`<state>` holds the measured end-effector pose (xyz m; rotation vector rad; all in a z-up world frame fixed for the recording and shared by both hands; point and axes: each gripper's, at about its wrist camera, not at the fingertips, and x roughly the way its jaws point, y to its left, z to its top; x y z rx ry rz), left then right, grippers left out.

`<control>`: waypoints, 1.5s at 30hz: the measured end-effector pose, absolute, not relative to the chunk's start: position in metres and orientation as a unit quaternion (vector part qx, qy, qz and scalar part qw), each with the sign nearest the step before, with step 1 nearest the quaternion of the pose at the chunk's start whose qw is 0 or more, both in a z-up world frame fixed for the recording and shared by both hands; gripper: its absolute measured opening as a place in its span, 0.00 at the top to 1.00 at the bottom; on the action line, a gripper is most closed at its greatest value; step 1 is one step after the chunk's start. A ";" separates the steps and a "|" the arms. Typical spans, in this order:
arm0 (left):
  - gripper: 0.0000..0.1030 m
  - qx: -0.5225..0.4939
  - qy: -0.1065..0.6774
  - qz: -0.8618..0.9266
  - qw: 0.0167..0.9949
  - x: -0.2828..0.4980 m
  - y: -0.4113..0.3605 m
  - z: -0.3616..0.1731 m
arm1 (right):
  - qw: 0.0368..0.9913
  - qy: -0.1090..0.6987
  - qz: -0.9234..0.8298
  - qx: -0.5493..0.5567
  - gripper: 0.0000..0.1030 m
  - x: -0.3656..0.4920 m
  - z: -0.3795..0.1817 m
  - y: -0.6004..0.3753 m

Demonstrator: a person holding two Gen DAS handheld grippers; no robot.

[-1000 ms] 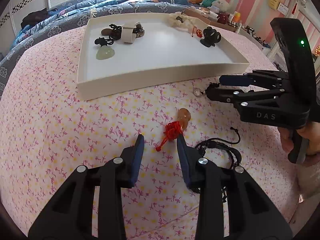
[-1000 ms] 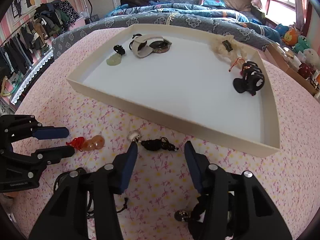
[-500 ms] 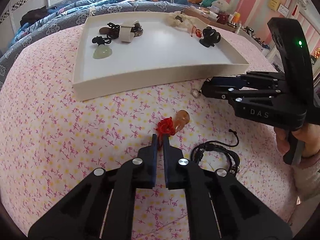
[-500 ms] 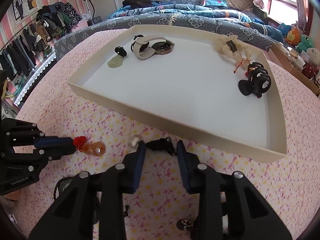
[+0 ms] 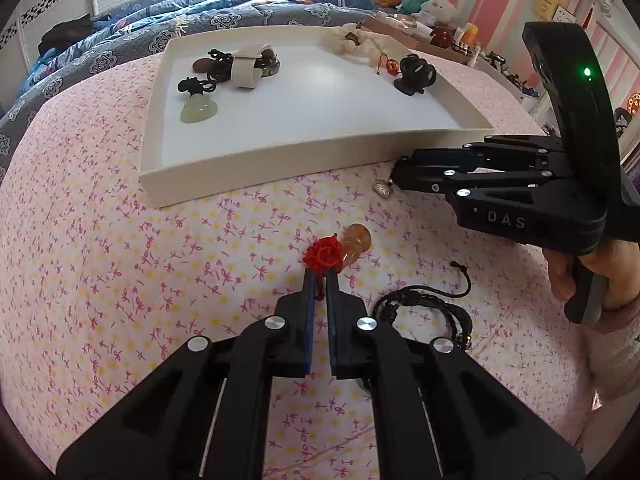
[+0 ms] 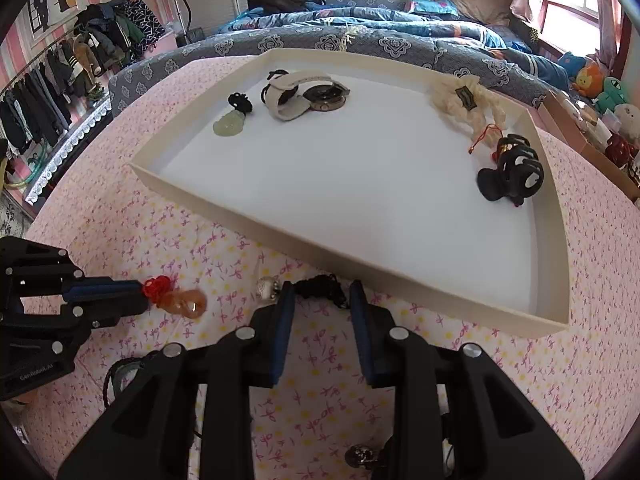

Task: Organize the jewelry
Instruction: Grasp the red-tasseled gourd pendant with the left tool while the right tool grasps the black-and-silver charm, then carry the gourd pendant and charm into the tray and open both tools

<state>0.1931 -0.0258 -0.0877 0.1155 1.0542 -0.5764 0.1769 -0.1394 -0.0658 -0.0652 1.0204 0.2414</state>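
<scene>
Where the left gripper [image 5: 319, 276] pinches the red knot [image 5: 325, 255] of the amber gourd pendant [image 5: 357, 239], its fingers nearly meet and hide the cord's tail. Half-open, the right gripper [image 6: 322, 300] straddles a black cord [image 6: 320, 286] whose silver bead [image 6: 267, 287] lies just outside its left finger; whether the pads touch the cord cannot be made out. Both pieces lie on the floral bedspread [image 5: 120, 260], near the white tray's [image 6: 256, 228] near wall. A black braided bracelet [image 5: 424, 310] is partly hidden behind the left gripper.
</scene>
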 end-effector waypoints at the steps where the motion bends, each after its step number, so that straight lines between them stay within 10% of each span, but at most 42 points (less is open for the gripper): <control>1: 0.97 0.055 0.496 -0.269 0.824 0.193 -0.026 -0.087 | 0.865 0.488 0.116 -0.030 0.72 0.177 -0.066 -0.140; 11: 0.66 0.040 0.491 -0.259 0.831 0.195 -0.023 -0.080 | 0.865 0.487 0.115 -0.024 0.72 0.177 -0.067 -0.139; 21: 0.67 0.047 0.497 -0.263 0.826 0.203 -0.038 -0.085 | 0.867 0.482 0.116 -0.040 0.84 0.175 -0.068 -0.136; 29: 0.88 0.031 0.502 -0.265 0.822 0.207 -0.034 -0.087 | 0.871 0.475 0.116 -0.051 0.96 0.170 -0.067 -0.134; 45: 0.93 0.022 0.466 -0.262 0.845 0.197 -0.026 -0.057 | 0.891 0.439 0.111 -0.032 0.96 0.152 -0.034 -0.145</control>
